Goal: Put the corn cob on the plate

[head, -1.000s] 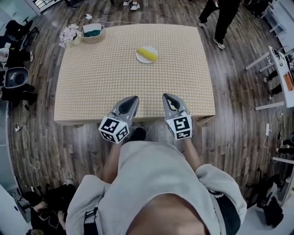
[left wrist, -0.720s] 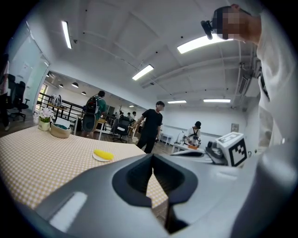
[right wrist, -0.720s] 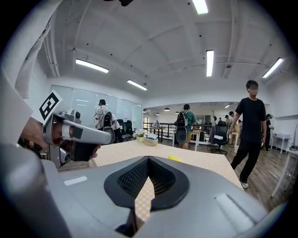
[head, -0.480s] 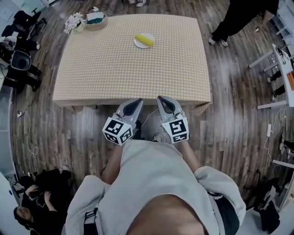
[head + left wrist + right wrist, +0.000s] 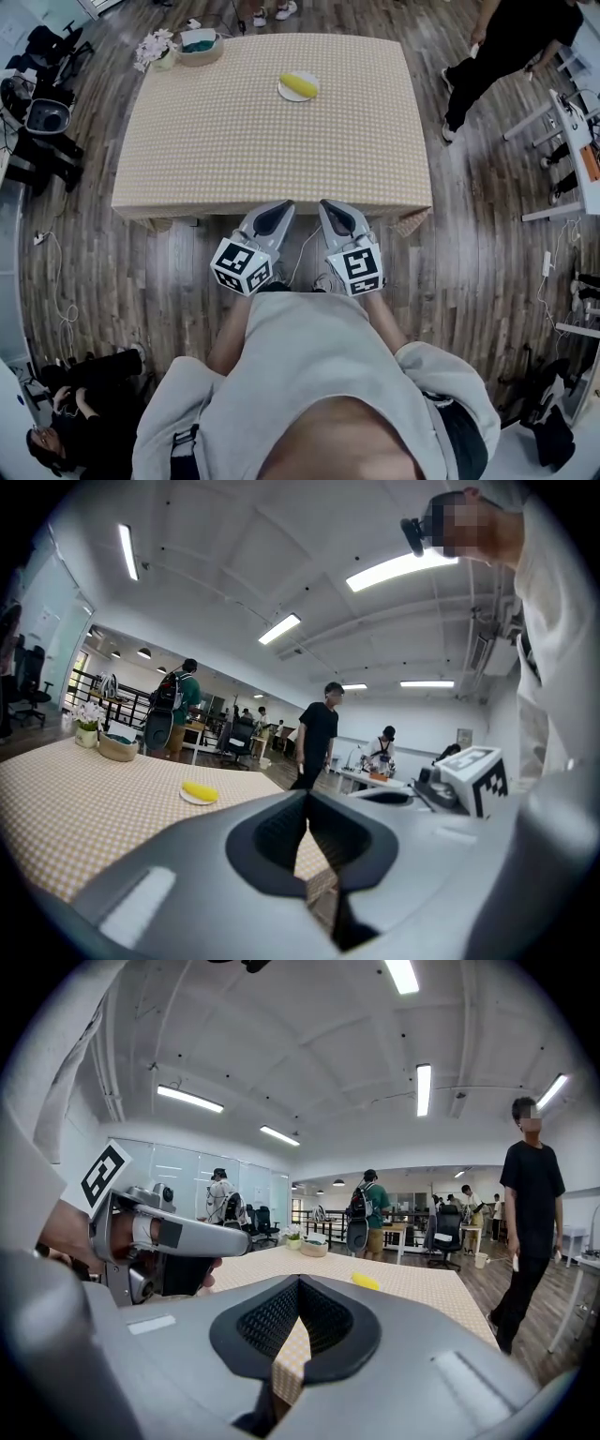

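Observation:
The yellow corn cob (image 5: 299, 86) lies on a small white plate (image 5: 284, 92) at the far middle of the checked table (image 5: 234, 150). It also shows in the left gripper view as the corn cob (image 5: 200, 791) and, far off, in the right gripper view as the corn cob (image 5: 365, 1282). My left gripper (image 5: 280, 205) and right gripper (image 5: 329, 204) hang side by side just off the table's near edge, close to my body. Both point towards the table. The left gripper (image 5: 307, 797) and right gripper (image 5: 298, 1283) are shut with nothing between their pads.
A basket (image 5: 199, 44) and a pot of white flowers (image 5: 155, 47) stand at the table's far left corner. A person in black (image 5: 506, 42) walks at the far right. Chairs (image 5: 37, 112) stand on the left and desks (image 5: 572, 122) on the right, on wooden floor.
Both grippers have drawn back from over the table's near edge to just off it, towards my body. The person in black has walked to the right.

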Action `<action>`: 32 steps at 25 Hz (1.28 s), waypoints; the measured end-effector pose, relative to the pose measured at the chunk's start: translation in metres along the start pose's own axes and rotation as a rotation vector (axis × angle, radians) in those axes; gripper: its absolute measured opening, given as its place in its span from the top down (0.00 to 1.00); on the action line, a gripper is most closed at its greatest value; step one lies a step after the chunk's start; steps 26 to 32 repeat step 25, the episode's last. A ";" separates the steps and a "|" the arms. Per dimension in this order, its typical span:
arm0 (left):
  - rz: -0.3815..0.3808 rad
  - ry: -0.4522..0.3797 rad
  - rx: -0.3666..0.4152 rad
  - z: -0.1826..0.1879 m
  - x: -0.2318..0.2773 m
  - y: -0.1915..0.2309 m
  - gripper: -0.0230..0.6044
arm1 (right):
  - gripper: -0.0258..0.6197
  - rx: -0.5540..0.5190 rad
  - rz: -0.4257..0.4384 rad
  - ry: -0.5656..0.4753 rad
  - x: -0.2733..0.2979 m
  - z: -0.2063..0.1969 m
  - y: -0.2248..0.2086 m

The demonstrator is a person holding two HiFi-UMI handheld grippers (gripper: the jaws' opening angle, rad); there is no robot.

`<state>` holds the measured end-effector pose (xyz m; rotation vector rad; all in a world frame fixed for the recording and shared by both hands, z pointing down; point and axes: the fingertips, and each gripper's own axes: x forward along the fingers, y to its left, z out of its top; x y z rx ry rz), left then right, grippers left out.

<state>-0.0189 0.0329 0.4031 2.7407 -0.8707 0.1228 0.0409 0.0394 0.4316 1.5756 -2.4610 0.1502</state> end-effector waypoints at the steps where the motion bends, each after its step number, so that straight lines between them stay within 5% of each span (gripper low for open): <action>1: -0.005 -0.004 0.005 0.004 -0.003 0.003 0.95 | 0.96 0.001 -0.004 -0.003 0.002 0.005 0.004; 32: -0.053 0.001 0.002 0.005 -0.033 0.012 0.95 | 0.96 0.003 -0.031 0.015 0.012 0.008 0.039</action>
